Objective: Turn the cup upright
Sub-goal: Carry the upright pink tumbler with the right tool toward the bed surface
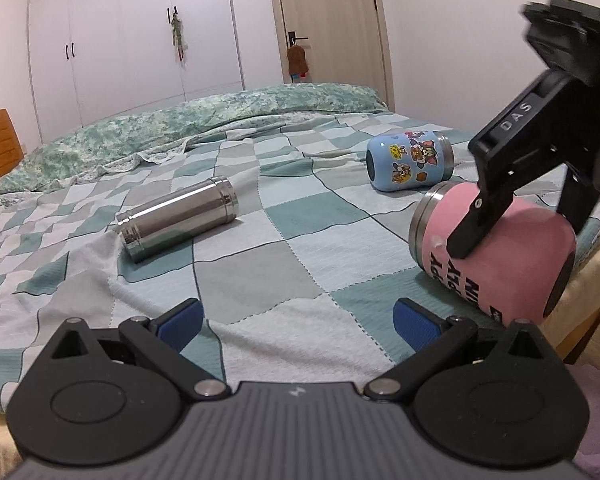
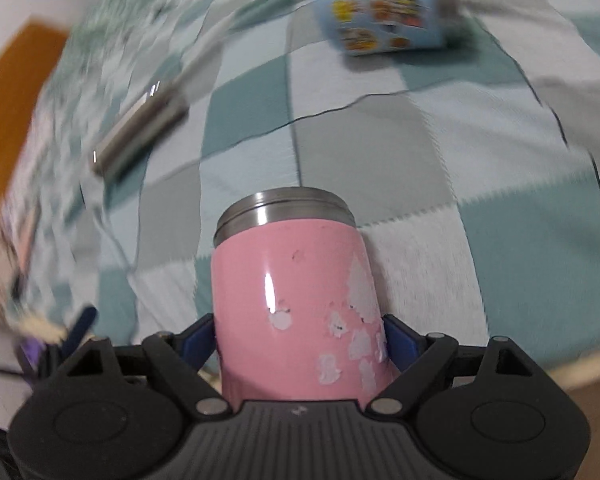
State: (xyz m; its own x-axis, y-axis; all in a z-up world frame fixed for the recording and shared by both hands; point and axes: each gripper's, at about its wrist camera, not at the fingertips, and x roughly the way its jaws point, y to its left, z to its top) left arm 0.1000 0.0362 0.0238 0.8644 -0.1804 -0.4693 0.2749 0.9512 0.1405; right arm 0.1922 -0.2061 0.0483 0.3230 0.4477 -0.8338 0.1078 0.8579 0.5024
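A pink cup [image 1: 496, 252] with a steel rim lies tilted on the checked bedspread at the right. My right gripper [image 1: 512, 236] is shut on its body from above. In the right wrist view the pink cup [image 2: 296, 300] sits between the blue pads of my right gripper [image 2: 300, 340], steel rim pointing away. My left gripper [image 1: 296, 320] is open and empty, low over the bed, left of the pink cup. A blue cartoon cup [image 1: 410, 160] and a steel cup [image 1: 176, 218] lie on their sides farther out.
The checked bedspread [image 1: 284, 248] covers the bed; a green floral quilt [image 1: 180, 124] is bunched along the far side. White wardrobes and a door stand behind. The bed's right edge is close beside the pink cup. The right wrist view is motion-blurred.
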